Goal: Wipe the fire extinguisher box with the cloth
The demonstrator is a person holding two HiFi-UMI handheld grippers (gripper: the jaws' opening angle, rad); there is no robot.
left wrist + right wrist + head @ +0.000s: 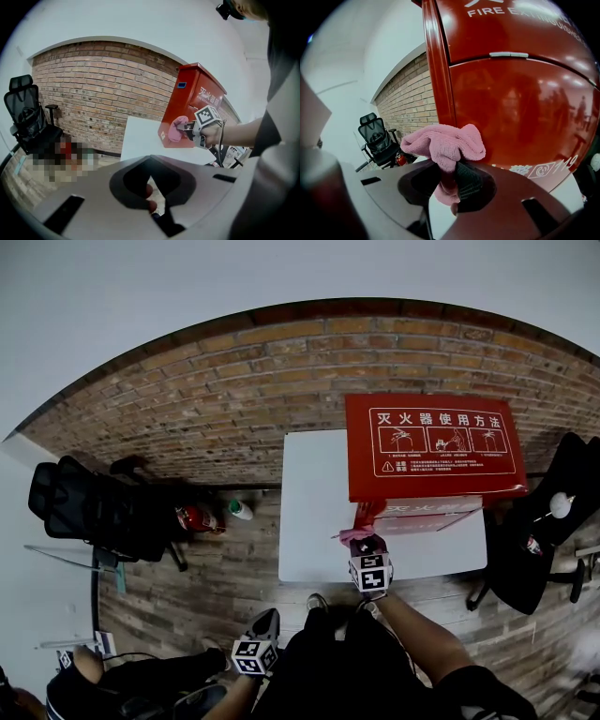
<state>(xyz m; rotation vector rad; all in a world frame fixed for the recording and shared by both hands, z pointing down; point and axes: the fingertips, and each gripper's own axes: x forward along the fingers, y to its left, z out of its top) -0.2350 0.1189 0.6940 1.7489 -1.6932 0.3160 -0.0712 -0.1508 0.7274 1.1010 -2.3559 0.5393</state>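
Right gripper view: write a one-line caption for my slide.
Right gripper, jaws shut on a bunched pink cloth, in front of the red fire extinguisher box.

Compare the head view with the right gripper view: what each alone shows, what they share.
Head view only: the instruction panel on the fire extinguisher box lid, and the left hand-held gripper near the person's lap. Right gripper view only: the FIRE EXTINGUISHER lettering on the box front, and the right hand-held gripper with jaws shut on the pink cloth. Both: the red box, the cloth, the brick wall, a black chair.
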